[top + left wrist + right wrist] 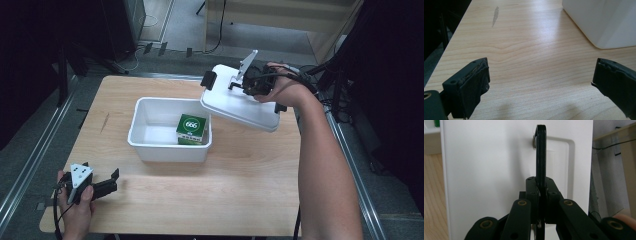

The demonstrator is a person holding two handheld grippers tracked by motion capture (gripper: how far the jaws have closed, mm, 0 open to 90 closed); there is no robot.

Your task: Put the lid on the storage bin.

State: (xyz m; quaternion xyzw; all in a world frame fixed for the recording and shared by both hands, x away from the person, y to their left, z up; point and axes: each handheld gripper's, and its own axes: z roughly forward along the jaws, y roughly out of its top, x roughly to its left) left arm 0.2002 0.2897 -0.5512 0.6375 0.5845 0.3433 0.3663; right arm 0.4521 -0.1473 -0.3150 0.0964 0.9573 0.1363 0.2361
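A white lid (240, 105) hangs tilted in the air over the right rim of an open white bin (170, 150). My right gripper (245, 85) is shut on the lid's thin black handle (540, 152); in the right gripper view the jaws of that gripper (540, 187) pinch the handle edge-on against the white lid (486, 170). Inside the bin a green box (191, 129) stands near the right wall. My left gripper (112, 180) rests at the table's front left corner, open, nothing between its fingers (471, 85). It points toward the bin (604, 22).
The wooden table (250, 190) has bare room in front of and left of the bin, with a small grey scuff (495, 15) at the left. Metal rails run along both sides of the table. Black latches (208, 80) sit at the lid's ends.
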